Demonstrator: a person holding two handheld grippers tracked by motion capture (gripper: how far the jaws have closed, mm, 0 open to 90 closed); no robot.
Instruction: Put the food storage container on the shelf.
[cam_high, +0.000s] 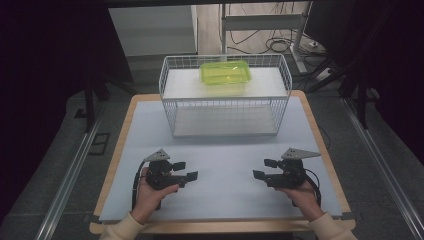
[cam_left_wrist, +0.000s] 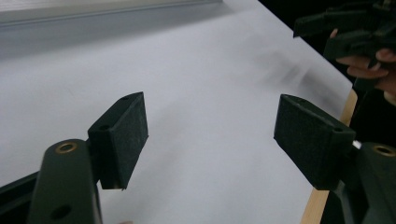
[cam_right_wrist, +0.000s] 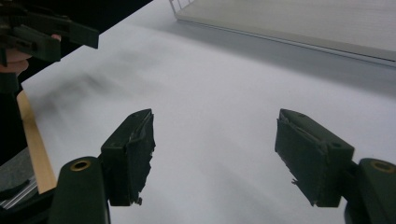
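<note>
Two tools hover low over the bench (cam_high: 220, 165), the left tool (cam_high: 186, 170) and right tool (cam_high: 264, 169) each with jaws spread and nothing between them, pointing toward each other on the near side of the basket (cam_high: 225, 95). Inside that white wire basket, toward its far wall and well apart from both tools, sits the box (cam_high: 225, 73): a shallow, translucent lime-green container with rounded corners and a glossy lid.
</note>
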